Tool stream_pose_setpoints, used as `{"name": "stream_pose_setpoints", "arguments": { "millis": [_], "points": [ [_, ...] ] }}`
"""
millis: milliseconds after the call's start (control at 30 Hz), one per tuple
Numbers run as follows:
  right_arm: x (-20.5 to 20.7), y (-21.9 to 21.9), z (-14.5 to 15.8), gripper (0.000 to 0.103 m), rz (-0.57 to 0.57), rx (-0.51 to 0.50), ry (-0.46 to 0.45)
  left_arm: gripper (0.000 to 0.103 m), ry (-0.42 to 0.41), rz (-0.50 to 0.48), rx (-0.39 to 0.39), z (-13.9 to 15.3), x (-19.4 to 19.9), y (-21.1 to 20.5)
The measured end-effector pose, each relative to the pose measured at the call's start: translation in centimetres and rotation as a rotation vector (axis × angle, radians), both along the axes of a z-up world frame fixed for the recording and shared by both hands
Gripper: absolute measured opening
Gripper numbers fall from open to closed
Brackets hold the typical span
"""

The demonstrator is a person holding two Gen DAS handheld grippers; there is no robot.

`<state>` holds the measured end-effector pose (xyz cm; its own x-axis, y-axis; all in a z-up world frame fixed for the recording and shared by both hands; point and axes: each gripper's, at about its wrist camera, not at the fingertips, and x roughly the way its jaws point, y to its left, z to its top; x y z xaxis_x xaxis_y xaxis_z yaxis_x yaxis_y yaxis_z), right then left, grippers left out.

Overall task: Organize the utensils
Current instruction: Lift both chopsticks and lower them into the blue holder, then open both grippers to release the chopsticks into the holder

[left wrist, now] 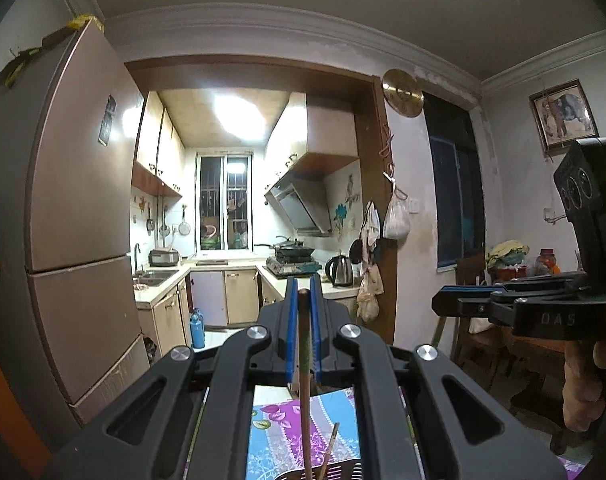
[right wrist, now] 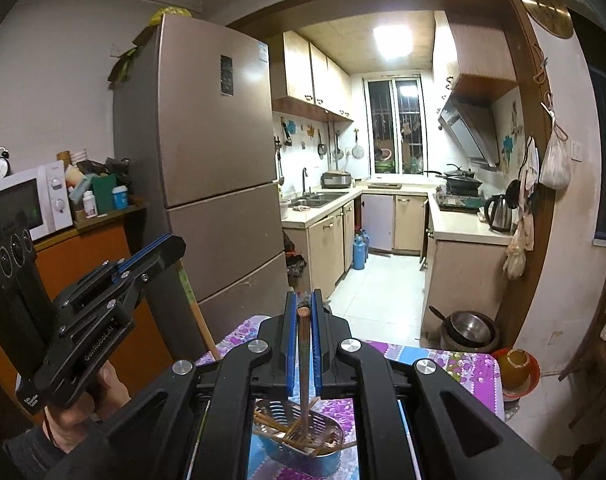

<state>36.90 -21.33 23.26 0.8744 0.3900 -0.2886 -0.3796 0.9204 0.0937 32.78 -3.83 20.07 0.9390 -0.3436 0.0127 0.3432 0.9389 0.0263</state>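
- We see our left gripper [left wrist: 303, 296] closed narrowly on a single chopstick [left wrist: 304, 360]; its blue pads [left wrist: 291, 336] press the stick from both sides, and its top end shows at the pad tips.
- Below those jaws the chopstick runs down toward a dark perforated holder [left wrist: 339, 472], cut off by the frame edge, so we cannot tell if the tip touches it. A second stick [left wrist: 330, 450] leans just beside it.
- Our right gripper [right wrist: 304, 308] is likewise clamped narrowly on another chopstick [right wrist: 303, 360], which hangs straight down between the pads.
- Under the right jaws stands a metal utensil basket [right wrist: 303, 452] on the flowered tablecloth [right wrist: 455, 364]; loose chopsticks [right wrist: 279, 426] lie crossed inside it, and the held stick reaches in among them.
- To the left of the right jaws, the left gripper appears raised, with its stick partly hidden behind the body.
- Beyond the jaws stand the fridge [right wrist: 215, 160] and the kitchen counter [right wrist: 463, 228]; small items there are hard to make out.
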Motion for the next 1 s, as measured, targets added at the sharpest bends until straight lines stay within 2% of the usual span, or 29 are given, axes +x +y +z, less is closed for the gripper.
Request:
{"name": "stream_pose_setpoints", "arguments": {
  "millis": [500, 733, 767, 867, 900, 1000],
  "points": [
    [4.7, 1.4, -4.6, 0.008, 0.007, -0.037, 0.037, 0.005, 0.087, 0.006, 0.000, -4.2, 5.0, 0.0],
    [5.4, 1.4, -5.6, 0.008, 0.012, -0.032, 0.054, 0.006, 0.111, 0.012, -0.011, -4.7, 5.8, 0.5],
    [5.4, 1.4, -5.6, 0.008, 0.015, -0.033, 0.058, 0.010, 0.113, 0.012, -0.012, -4.6, 5.8, 0.6],
    [5.1, 1.4, -5.3, 0.008, 0.008, -0.035, 0.049, 0.040, 0.099, 0.020, -0.014, -4.3, 5.5, 0.8],
    [4.9, 1.5, -5.1, 0.008, 0.008, -0.034, 0.044, 0.046, 0.094, 0.021, -0.015, -4.3, 5.4, 0.9],
    [4.2, 1.5, -4.5, 0.008, 0.005, -0.031, 0.029, 0.047, 0.086, 0.026, -0.016, -3.9, 4.9, 1.1]
  ]
}}
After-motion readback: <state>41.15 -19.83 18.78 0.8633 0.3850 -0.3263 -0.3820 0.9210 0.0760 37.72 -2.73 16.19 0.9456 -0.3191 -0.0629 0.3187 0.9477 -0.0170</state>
